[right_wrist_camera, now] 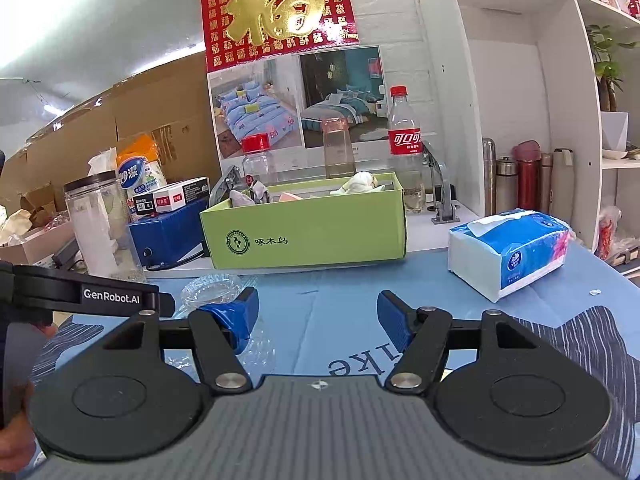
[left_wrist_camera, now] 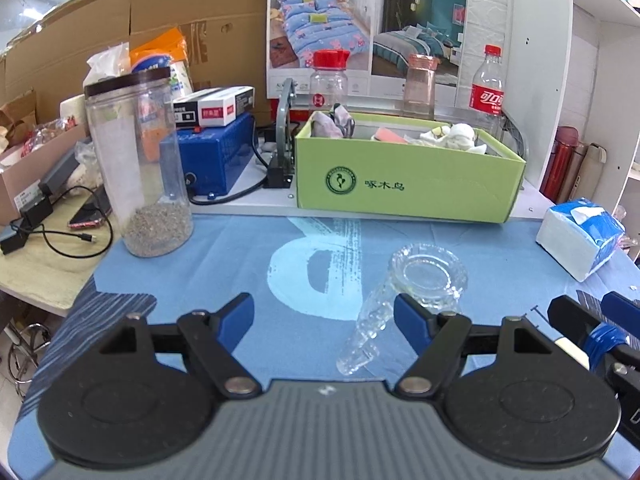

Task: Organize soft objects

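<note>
Ahead and to my right on the blue cloth (right_wrist_camera: 340,320) lies the tissue pack (right_wrist_camera: 508,250), clear of the green box (right_wrist_camera: 304,232) that already holds soft things. Its long axis runs left-right, slightly slanted, opening upward. My right claw (right_wrist_camera: 318,316) is nearer, spread wide and empty; my left claw (left_wrist_camera: 324,316) gapes empty beside a glass dish (left_wrist_camera: 428,276).

1. Both my wrist views are bright, with even indoor light and a cool blue cast.
2. Shadows are soft; a faint one lies under the green box (left_wrist_camera: 408,178).
3. Strong fisheye: the shelf (right_wrist_camera: 568,92) and cardboard (left_wrist_camera: 120,32) bow, and corners go black.
4. Slight softness at the edges; the centre is sharp.
5. Mild glare on the glass dish (left_wrist_camera: 430,278) and poster (left_wrist_camera: 360,28).
</note>
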### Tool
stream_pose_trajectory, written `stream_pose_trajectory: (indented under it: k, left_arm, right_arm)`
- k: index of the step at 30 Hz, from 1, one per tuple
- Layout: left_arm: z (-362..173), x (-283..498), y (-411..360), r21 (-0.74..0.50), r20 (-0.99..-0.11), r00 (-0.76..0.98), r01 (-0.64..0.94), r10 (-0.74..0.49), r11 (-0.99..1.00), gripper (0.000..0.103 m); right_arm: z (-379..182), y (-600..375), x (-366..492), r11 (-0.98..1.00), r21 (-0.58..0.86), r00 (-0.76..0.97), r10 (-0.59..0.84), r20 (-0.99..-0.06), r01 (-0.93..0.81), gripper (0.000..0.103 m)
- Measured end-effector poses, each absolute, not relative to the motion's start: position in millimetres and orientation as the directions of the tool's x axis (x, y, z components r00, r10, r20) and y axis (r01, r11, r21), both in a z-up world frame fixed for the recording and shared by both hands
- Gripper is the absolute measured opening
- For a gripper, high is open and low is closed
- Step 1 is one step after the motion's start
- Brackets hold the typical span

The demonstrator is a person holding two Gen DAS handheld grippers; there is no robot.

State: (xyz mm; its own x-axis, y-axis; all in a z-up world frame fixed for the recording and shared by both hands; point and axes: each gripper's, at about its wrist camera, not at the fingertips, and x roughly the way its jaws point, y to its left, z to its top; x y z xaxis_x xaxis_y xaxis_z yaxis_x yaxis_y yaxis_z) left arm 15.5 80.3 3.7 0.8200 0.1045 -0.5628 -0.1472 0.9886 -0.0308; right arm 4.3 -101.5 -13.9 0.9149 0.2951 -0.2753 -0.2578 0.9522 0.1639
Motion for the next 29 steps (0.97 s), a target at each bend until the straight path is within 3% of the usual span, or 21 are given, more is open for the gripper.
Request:
stream_pose_trajectory:
  k: [5, 16, 29]
  left_arm:
    - [3, 14, 78, -0.06, -0.574, 0.817, -0.115, 0.06, 0.992, 0.076]
    - [5, 9, 73, -0.017, -0.562, 0.82, -0.139, 0.106, 0.99, 0.076]
    - [10, 3, 74, -0.047, -0.548, 0.833, -0.125, 0.079, 0.991, 0.078]
  right_arm:
    - [-15, -103, 2, 0.95, 0.171, 0.913, 0.301, -0.273, -0.262, 0.052]
    - [-18, -102, -2, 0.945, 0.182, 0.905, 0.315, -0.286, -0.271, 0.052]
    - [-18, -105, -4, 0.949, 0.189, 0.909, 0.301, -0.287, -0.254, 0.052]
